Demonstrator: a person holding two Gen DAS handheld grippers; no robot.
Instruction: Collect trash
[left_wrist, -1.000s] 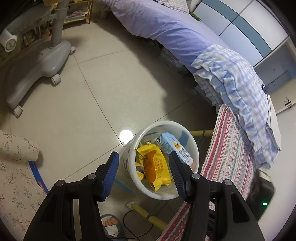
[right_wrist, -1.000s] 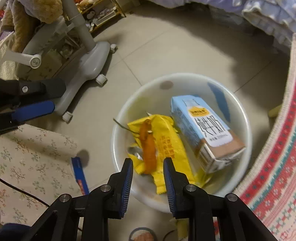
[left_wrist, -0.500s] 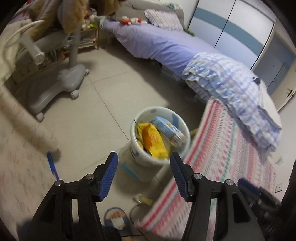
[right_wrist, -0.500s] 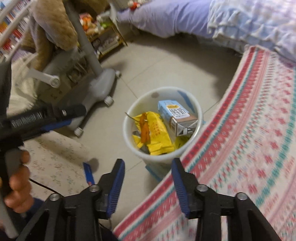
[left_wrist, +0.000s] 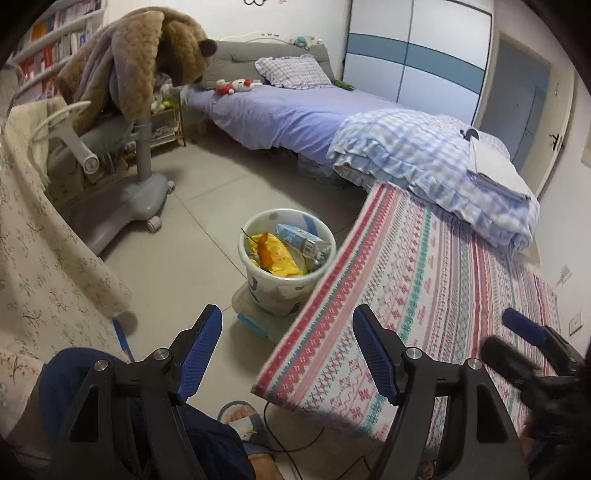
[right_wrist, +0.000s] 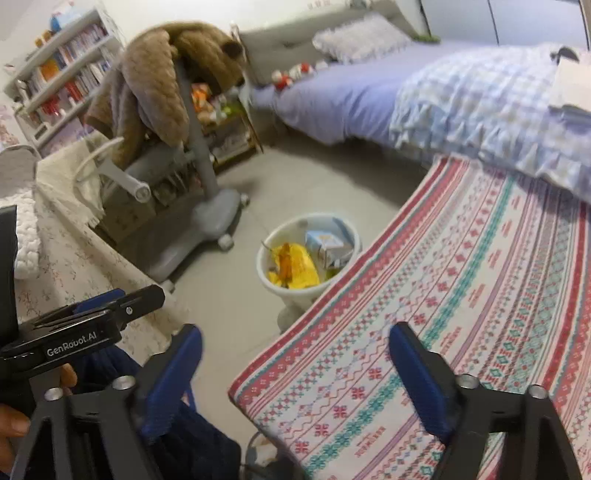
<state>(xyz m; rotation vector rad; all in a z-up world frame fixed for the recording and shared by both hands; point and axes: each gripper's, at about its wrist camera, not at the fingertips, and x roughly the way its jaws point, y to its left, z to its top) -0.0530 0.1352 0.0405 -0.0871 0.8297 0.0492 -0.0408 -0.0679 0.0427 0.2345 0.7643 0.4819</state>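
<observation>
A white trash bucket (left_wrist: 273, 295) stands on the tiled floor beside the striped tabletop. It holds a yellow wrapper (left_wrist: 277, 254) with an orange peel on it and a light blue milk carton (left_wrist: 299, 238). The bucket also shows in the right wrist view (right_wrist: 295, 291), with the wrapper (right_wrist: 295, 266) and carton (right_wrist: 327, 245). My left gripper (left_wrist: 288, 336) is open and empty, well above and back from the bucket. My right gripper (right_wrist: 295, 354) is open and empty, over the table's edge. It shows at the left wrist view's right edge (left_wrist: 528, 343).
A table with a striped red-and-green cloth (left_wrist: 424, 295) fills the right. A floral-covered surface (left_wrist: 40, 266) is at left. A grey wheeled chair (left_wrist: 129, 199) with a brown plush coat stands behind. A bed (left_wrist: 295, 114) lies at the back. My foot in a slipper (left_wrist: 243, 424) is below.
Both grippers have pulled up and back from the bucket, which now looks smaller and farther. The right gripper's jaws have opened wider. The trash stays in the bucket.
</observation>
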